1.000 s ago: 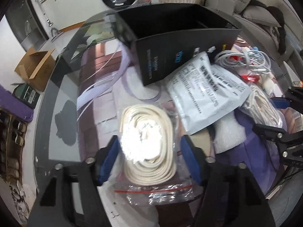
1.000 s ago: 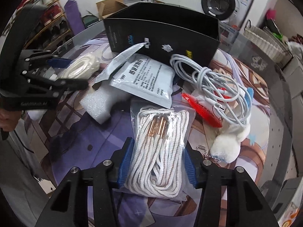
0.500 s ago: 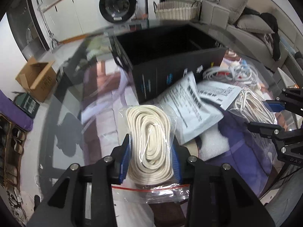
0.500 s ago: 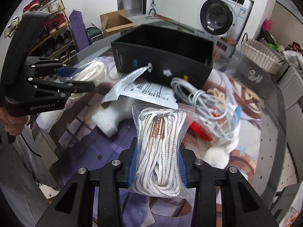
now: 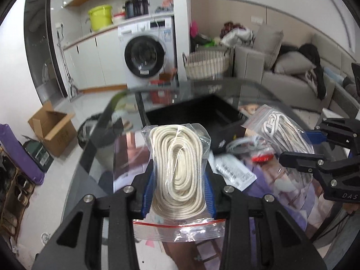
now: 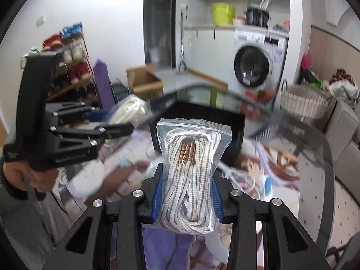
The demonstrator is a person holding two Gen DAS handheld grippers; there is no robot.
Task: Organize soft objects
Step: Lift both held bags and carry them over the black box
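Observation:
My left gripper (image 5: 178, 191) is shut on a clear zip bag of cream rope (image 5: 177, 166) and holds it up above the glass table. My right gripper (image 6: 186, 193) is shut on a clear zip bag of white-and-brown striped cord (image 6: 191, 175) with copper tips, also lifted. Each gripper shows in the other's view: the right gripper (image 5: 315, 148) with its bag of striped cord (image 5: 285, 132), the left gripper (image 6: 108, 123) with its bag of cream rope (image 6: 132, 110). The black open box (image 5: 202, 117) stands on the table behind both bags; it shows in the right wrist view (image 6: 202, 121) too.
On the table lie a white printed pouch (image 5: 234, 173), white cables (image 6: 243, 177) and a red item (image 5: 261, 157). The table's glass edge (image 5: 94, 144) runs along the left. A washing machine (image 5: 146, 54), wicker basket (image 5: 207, 63), cardboard box (image 5: 54, 130) and sofa (image 5: 292, 67) stand beyond.
Both grippers closed on their bags and lifted them off the table, tilting the views up toward the room. The table clutter now lies lower and farther off.

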